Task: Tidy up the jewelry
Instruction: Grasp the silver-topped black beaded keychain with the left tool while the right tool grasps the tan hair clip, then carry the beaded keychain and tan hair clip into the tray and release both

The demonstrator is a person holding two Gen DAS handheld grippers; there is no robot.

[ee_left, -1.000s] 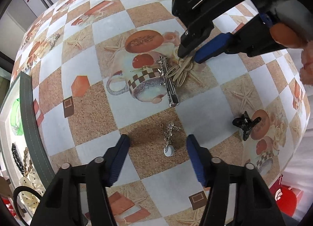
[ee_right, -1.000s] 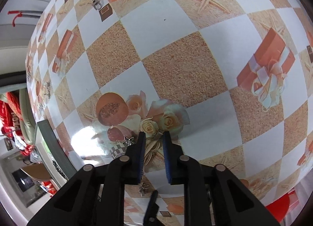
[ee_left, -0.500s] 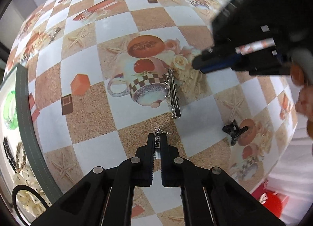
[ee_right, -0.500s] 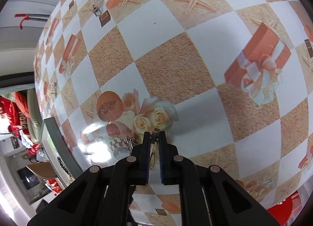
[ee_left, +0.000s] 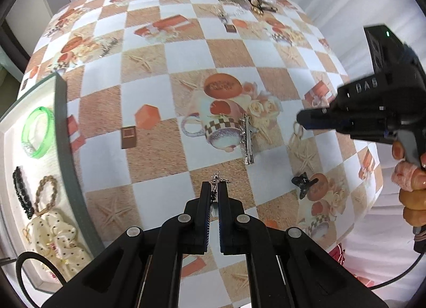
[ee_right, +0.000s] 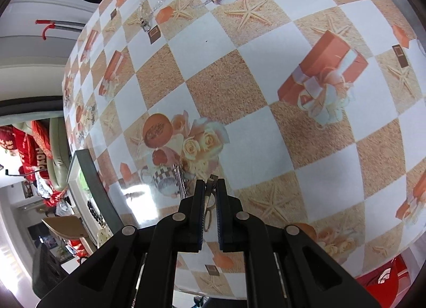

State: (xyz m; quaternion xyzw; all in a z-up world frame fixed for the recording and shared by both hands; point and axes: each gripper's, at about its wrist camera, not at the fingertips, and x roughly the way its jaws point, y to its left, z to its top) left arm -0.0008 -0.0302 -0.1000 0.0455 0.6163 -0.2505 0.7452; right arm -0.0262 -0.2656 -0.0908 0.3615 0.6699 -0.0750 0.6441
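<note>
Left gripper [ee_left: 215, 188] jaws clamp a small silver chain earring [ee_left: 217, 179]; right gripper [ee_right: 211, 185] jaws clamp a beige looped hair tie [ee_right: 209, 214] above the checkered bench [ee_left: 149, 111].

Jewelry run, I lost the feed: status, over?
Left gripper shut on silver earring. Right gripper shut on beige loops. Tray left; path clear.

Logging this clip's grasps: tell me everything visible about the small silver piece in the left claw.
The silver dangle earring is a small, thin metal piece of chain-like links with a hook or cluster at its far end. It is pinched between the left claw's shut blue-padded fingers, its tip poking out past the fingertips. It looks clear of the checkered tablecloth. Its lower part is hidden between the pads, so the whole shape cannot be told.
</note>
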